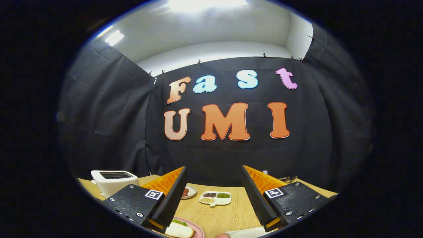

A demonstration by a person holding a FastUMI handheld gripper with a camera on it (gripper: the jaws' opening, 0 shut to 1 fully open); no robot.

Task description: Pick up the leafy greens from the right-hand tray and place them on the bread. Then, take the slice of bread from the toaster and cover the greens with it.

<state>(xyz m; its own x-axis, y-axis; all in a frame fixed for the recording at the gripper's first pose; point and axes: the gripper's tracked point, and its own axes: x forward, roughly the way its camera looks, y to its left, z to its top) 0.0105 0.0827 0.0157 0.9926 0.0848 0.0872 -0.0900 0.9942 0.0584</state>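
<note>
Though agape, claw (213,195) above woodgrain.

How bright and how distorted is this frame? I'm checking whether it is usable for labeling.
Gripper view: ceiling lights blow out to white glare; fisheye bends the wooden table and booth walls into curves; the open gripper with nothing between its fingers, the toaster and the divided dish are reasonably sharp; the pink plate is cropped.
</note>
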